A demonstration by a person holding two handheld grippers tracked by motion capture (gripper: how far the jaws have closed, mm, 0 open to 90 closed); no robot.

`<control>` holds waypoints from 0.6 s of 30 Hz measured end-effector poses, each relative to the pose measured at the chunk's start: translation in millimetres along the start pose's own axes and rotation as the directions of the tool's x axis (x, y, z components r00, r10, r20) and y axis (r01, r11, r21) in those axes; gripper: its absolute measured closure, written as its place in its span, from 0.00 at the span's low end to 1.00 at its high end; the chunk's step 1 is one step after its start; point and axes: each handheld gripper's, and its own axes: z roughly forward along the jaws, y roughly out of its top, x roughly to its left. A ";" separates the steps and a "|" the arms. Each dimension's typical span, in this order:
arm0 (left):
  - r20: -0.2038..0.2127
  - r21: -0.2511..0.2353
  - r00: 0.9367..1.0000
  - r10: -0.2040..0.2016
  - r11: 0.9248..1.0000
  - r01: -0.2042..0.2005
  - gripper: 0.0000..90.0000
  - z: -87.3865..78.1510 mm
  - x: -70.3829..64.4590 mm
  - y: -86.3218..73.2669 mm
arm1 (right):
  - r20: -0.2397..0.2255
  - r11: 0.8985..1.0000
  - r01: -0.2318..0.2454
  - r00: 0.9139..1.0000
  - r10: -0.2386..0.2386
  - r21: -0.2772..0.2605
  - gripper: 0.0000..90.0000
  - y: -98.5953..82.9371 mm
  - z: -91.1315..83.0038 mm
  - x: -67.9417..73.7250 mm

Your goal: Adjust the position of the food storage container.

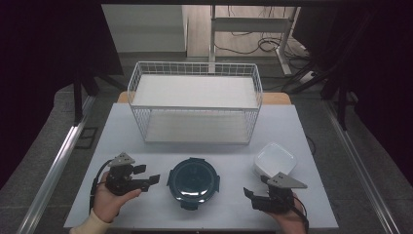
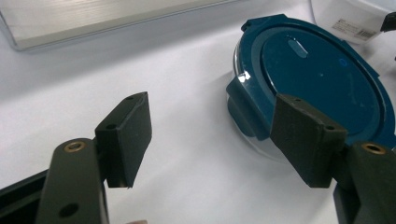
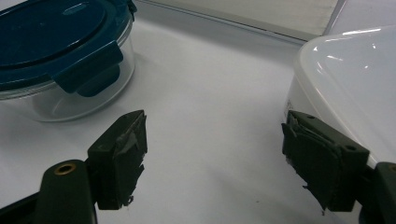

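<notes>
A round glass container with a dark blue clip lid stands at the front middle of the white table. A white square lidded container sits to its right. My left gripper rests open just left of the round container, jaws pointing toward it. In the left gripper view the left gripper has bare table between its jaws, and the blue lid lies behind the right jaw. My right gripper is open and empty, between the round container and the white container.
A white wire rack with two shelves stands across the back middle of the table; its base shows at the top of the left gripper view. A metal desk frame and cables lie on the floor beyond.
</notes>
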 end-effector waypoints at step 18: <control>0.009 0.007 0.999 -0.033 0.999 0.033 0.30 3.9 2.0 -12.9 | -0.002 1.000 0.001 1.000 -0.001 0.004 0.24 0.1 1.2 0.6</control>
